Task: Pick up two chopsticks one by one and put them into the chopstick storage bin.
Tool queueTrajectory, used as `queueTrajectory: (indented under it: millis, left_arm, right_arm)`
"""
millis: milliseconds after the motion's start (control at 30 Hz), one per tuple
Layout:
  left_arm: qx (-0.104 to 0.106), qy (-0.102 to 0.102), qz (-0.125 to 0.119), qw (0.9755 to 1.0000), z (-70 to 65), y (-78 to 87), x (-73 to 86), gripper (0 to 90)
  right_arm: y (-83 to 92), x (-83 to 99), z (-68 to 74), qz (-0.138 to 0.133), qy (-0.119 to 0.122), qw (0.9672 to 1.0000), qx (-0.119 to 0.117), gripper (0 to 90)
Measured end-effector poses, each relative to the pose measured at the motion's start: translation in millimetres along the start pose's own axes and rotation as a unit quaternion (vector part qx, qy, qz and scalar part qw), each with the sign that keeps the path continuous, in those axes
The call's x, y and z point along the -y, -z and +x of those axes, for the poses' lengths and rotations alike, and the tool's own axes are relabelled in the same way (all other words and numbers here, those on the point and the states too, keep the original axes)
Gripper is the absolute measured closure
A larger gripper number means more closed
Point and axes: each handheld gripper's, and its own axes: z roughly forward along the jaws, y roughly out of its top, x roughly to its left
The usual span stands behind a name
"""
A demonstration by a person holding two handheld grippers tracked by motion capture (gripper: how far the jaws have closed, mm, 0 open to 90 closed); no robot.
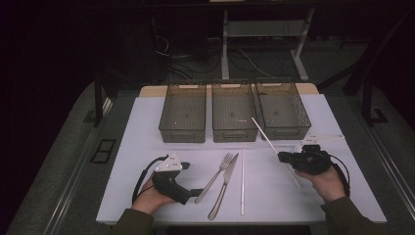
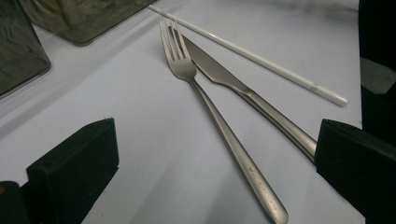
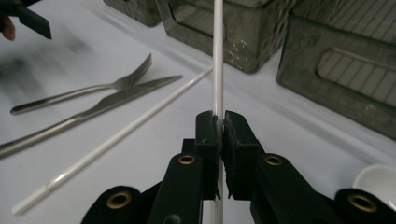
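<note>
A white chopstick point(image 1: 264, 134) hangs tilted above the mat, with my right gripper point(image 1: 282, 157) shut on it near its lower half. In the right gripper view the pads point(image 3: 208, 133) pinch this chopstick point(image 3: 217, 56), which points up toward the baskets. A second white chopstick point(image 1: 242, 181) lies flat on the mat beside a knife point(image 1: 224, 186) and a fork point(image 1: 215, 177). My left gripper point(image 1: 192, 183) rests low at the fork's handle end, jaws open. In the left gripper view the fork point(image 2: 224, 135) and knife point(image 2: 243, 91) lie between its wide-apart jaws, untouched.
Three grey mesh baskets point(image 1: 182, 129) point(image 1: 235, 133) point(image 1: 288, 128) stand in a row at the back of the white mat point(image 1: 147, 147); they look empty. A white rounded object point(image 3: 378, 184) sits at the lower right of the right gripper view. Dark floor surrounds the table.
</note>
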Motion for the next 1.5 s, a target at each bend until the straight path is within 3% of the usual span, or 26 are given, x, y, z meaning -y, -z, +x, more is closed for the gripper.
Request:
queueTrajectory:
  millis: [700,1267,1500]
  left_arm:
    - [-0.003,0.006,-0.018,0.9998,0.5,1.0,-0.2,0.0]
    - [0.002,0.006,-0.025,0.9997,-0.8,1.8,-1.8,0.0]
    - [0.003,0.005,-0.029,0.9996,-0.9,2.4,-2.3,0.0]
  right_arm:
    - [-40.5,-76.6,12.9,-0.014,0.01,0.9997,-0.018,84.9]
    - [-86.0,-137.5,31.8,-0.017,0.003,0.9995,-0.027,84.9]
    - [-105.9,-167.2,45.4,-0.018,0.015,0.9994,-0.024,84.9]
